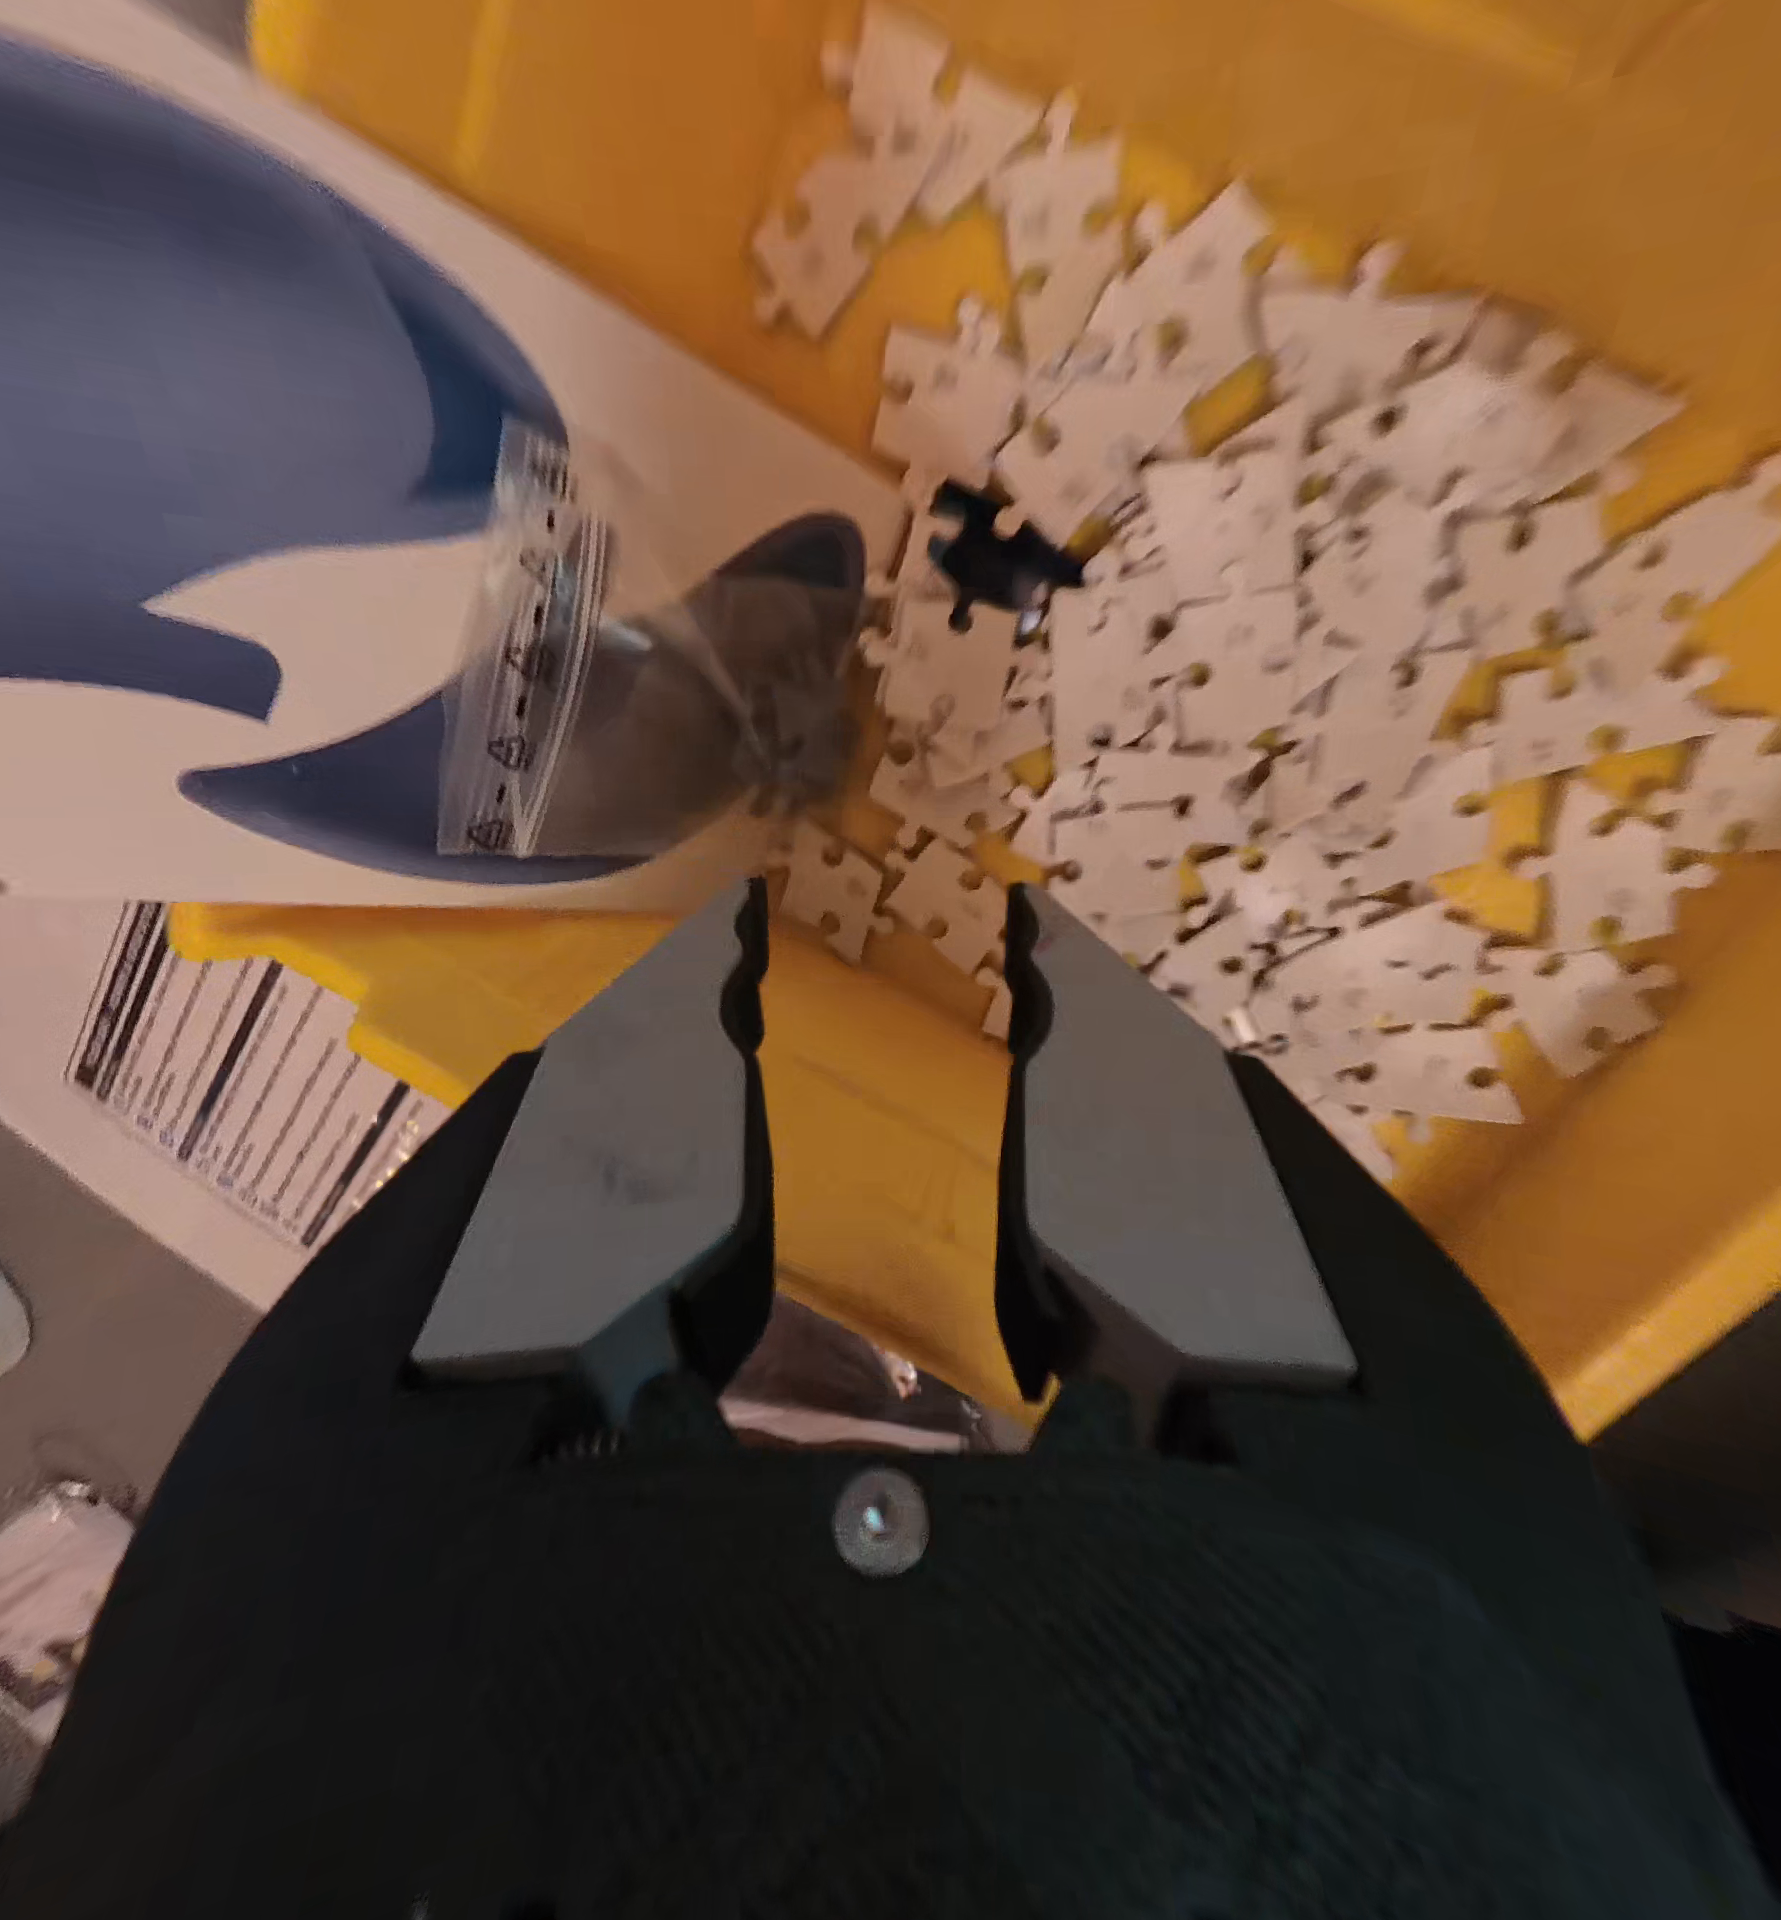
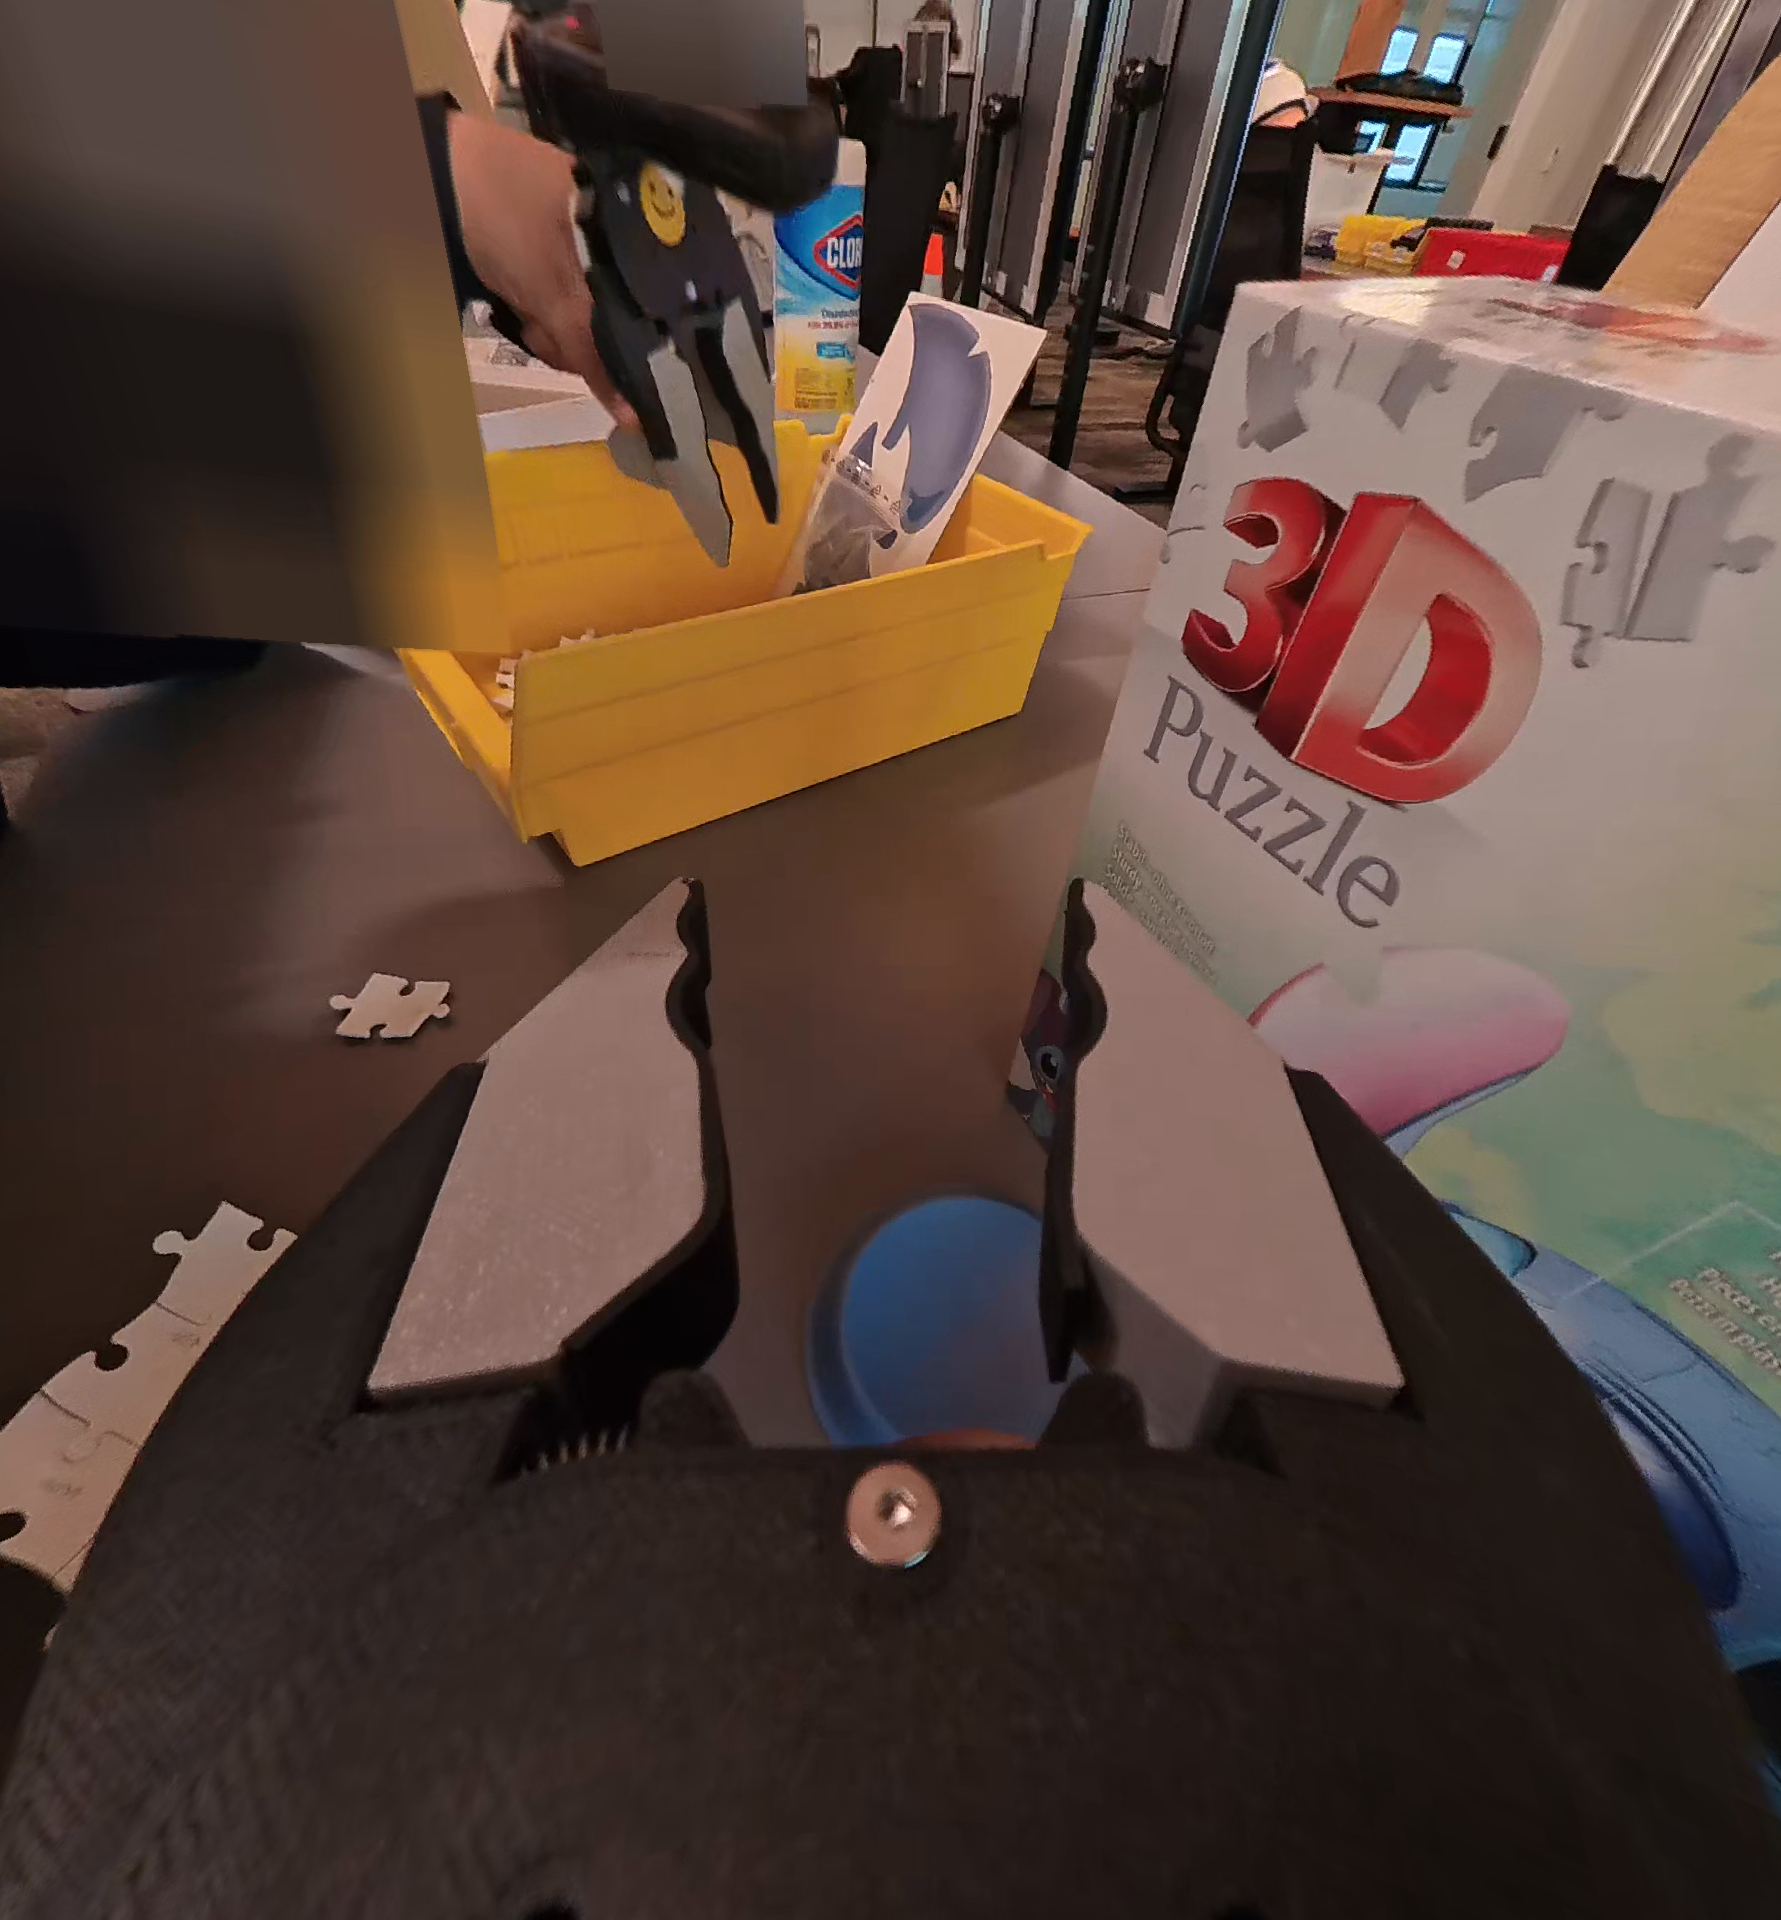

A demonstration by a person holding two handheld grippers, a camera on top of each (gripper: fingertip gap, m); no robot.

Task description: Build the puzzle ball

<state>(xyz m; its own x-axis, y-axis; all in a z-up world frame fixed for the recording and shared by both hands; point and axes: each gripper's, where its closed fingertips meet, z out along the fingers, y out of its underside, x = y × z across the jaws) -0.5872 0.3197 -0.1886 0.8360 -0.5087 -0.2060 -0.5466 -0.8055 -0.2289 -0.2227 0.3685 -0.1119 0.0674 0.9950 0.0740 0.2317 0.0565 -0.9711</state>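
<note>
Dozens of loose puzzle pieces [image 1: 1281,665] fill the yellow bin [image 2: 761,717]; above it the left gripper [image 1: 881,904] hangs empty, jaws parted, likely choosing one, while the right gripper [image 2: 881,909] waits beside it, wide open, empty

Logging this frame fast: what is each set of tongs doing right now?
Left tongs: open, empty, over the puzzle pieces in the yellow bin.
Right tongs: open, empty, above the table.

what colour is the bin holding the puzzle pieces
Yellow bin, clearest in the right wrist view.
</note>
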